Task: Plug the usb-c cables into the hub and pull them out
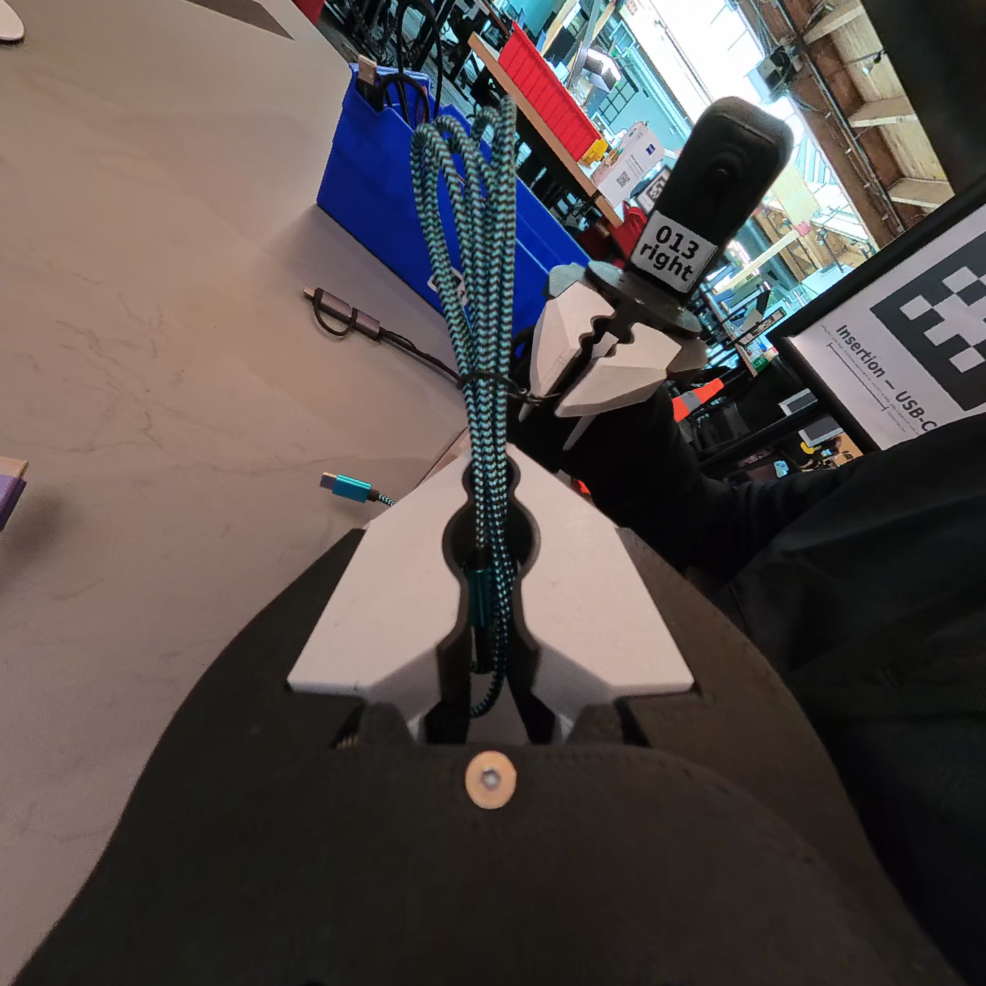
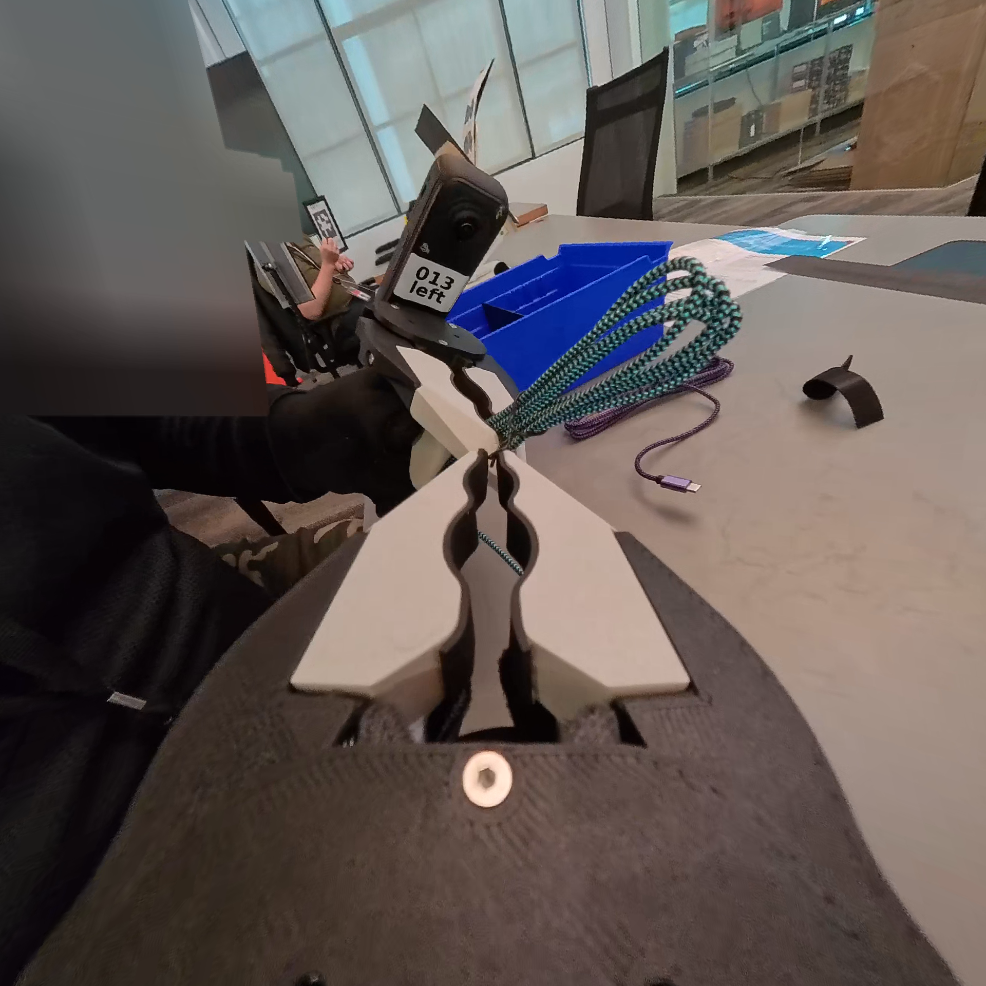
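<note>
My left gripper is shut on a coiled teal-and-black braided USB-C cable bundle, held up off the grey table. One teal plug hangs below it near the table. A thin black tie wraps the bundle. My right gripper is shut on that tie right at the left gripper's tips; it also shows in the left wrist view. The bundle's loops fan out to the right. I see no hub body.
A blue bin with cables stands just behind the bundle. A purple braided cable and a curled black strap lie on the table. A grey two-headed connector lies by the bin. A sign board stands at right. My left and right fingertips are right by each other. It is some 20 cm from my left tips to the grey two-headed connector.
</note>
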